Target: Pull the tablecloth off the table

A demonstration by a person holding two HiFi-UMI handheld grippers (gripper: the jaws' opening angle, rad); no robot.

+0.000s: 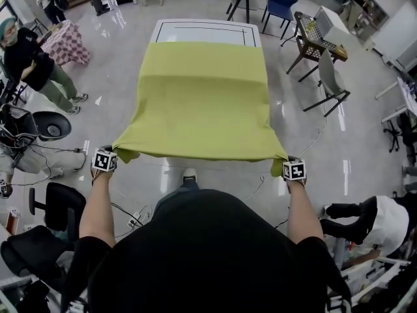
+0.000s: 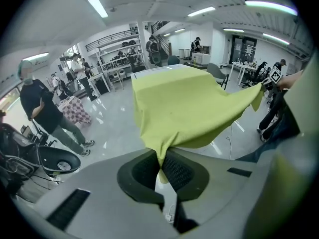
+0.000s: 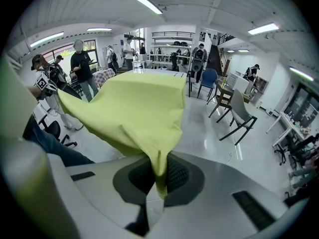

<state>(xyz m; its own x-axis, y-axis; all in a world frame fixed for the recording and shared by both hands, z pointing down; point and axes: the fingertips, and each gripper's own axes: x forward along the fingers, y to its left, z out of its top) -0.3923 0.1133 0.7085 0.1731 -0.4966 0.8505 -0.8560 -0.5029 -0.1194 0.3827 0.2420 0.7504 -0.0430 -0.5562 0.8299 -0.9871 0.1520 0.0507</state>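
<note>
Right, both near corners are pinched: the left gripper (image 1: 117,155) is clamped on one corner of the tablecloth (image 1: 202,103) and the right gripper (image 1: 282,163) on the other, with fabric bunched between each pair of pads. The cloth spans from my grippers to the table (image 1: 205,30), its far part lying on the top, whose far end is already bare. To me it looks light, thin and floppy, so it should slide easily. Corners are the right hold, though thin fabric could slip out under a jerk.
</note>
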